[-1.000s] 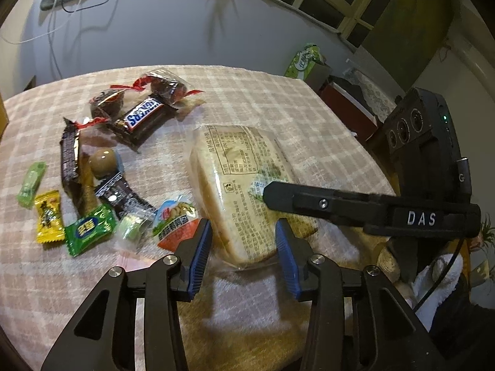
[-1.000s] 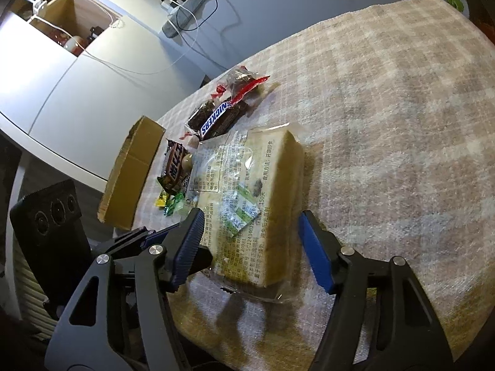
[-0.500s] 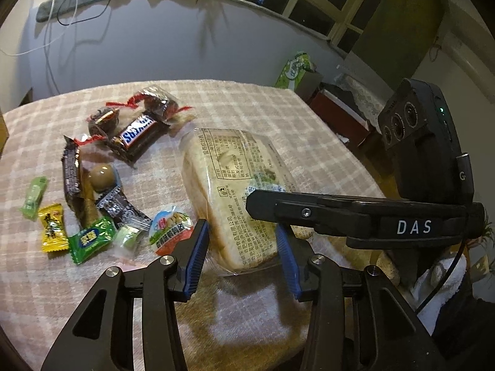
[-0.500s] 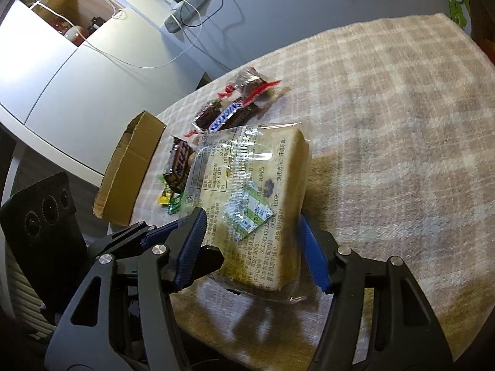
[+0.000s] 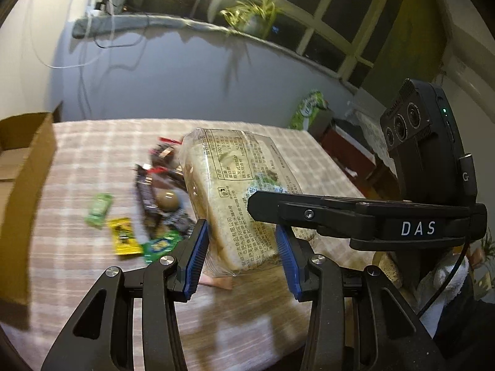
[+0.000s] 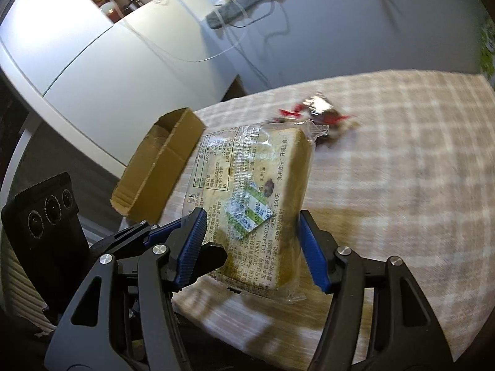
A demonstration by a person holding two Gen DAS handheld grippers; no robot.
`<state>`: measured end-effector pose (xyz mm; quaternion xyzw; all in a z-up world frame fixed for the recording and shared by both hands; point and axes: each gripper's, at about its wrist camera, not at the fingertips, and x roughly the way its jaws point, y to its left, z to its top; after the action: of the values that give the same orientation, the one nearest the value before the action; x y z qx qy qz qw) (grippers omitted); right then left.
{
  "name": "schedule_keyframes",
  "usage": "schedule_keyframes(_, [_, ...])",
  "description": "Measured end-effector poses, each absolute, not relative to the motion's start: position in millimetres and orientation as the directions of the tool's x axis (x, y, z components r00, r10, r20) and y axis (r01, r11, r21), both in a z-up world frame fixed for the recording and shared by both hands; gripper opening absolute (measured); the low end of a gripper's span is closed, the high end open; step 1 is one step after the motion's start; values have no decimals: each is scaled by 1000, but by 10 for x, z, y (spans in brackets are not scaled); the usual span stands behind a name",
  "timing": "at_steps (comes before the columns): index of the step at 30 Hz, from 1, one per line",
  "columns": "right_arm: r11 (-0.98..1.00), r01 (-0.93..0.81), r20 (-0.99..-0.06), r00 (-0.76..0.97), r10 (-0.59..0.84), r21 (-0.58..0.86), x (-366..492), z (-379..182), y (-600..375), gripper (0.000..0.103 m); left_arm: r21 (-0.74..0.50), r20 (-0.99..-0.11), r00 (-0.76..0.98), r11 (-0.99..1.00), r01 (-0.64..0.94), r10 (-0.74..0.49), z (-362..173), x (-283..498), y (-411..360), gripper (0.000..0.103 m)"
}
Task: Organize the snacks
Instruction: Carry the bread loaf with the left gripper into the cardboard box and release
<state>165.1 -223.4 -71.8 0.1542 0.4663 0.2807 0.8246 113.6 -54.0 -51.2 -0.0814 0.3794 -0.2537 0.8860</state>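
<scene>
**Gripping a wrapped bread pack from both sides above the checked cloth**

Closing on the near end of the bread pack (image 5: 244, 198), the left gripper (image 5: 241, 253) has its blue pads (image 5: 195, 259) pressed against the clear wrapper, one on each side. From the right wrist view, the right gripper (image 6: 250, 247) clamps the same bread pack (image 6: 256, 204) across its width, and its left finger crosses in front of the left gripper's tip, so that corner of the pack is hidden. In the left view the right gripper's black finger, marked DAS, lies across the pack's face and covers part of the printed label. The pack looks tilted, its far end raised; whether its near edge touches the tablecloth (image 5: 92, 154) I cannot tell, since the fingers cover it.

Just behind and to the left of the pack lies a blurred scatter of small snacks (image 5: 145, 216): yellow and green wrappers, a dark bar, a brown round piece. Their print cannot be read. Farther off, red-wrapped sweets (image 6: 315, 113) show as a smear past the pack's far corner.

A cardboard box (image 6: 157, 167) stands open at the table's left edge, cut off by the frame in the left view. Beyond, a windowsill plant (image 5: 253, 15) sits under a bright lamp.
</scene>
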Motion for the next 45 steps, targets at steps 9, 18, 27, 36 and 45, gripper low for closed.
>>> schedule_keyframes(9, [758, -420, -669, 368, 645, 500, 1706, -527, -1593, 63, -322, -604, 663, 896, 305, -443, -356, 1065, 6, 42])
schedule_keyframes(18, [699, -512, -647, 316, 694, 499, 1806, -418, -894, 63, -301, -591, 726, 931, 205, -351, -266, 1054, 593, 42])
schedule_keyframes(27, [647, -589, -641, 264, 720, 484, 1969, -358, -182, 63, -296, -585, 766, 949, 103, -266, -241, 1117, 1132, 42])
schedule_keyframes(36, [607, -630, -655, 199, 729, 485, 2205, -461, 437, 63, -303, -600, 774, 953, 12, -201, -314, 1219, 1567, 42])
schedule_keyframes(45, [596, -640, -683, 147, 715, 486, 2374, -633, 811, 63, -285, -633, 760, 957, -49, -149, -453, 1373, 1786, 42])
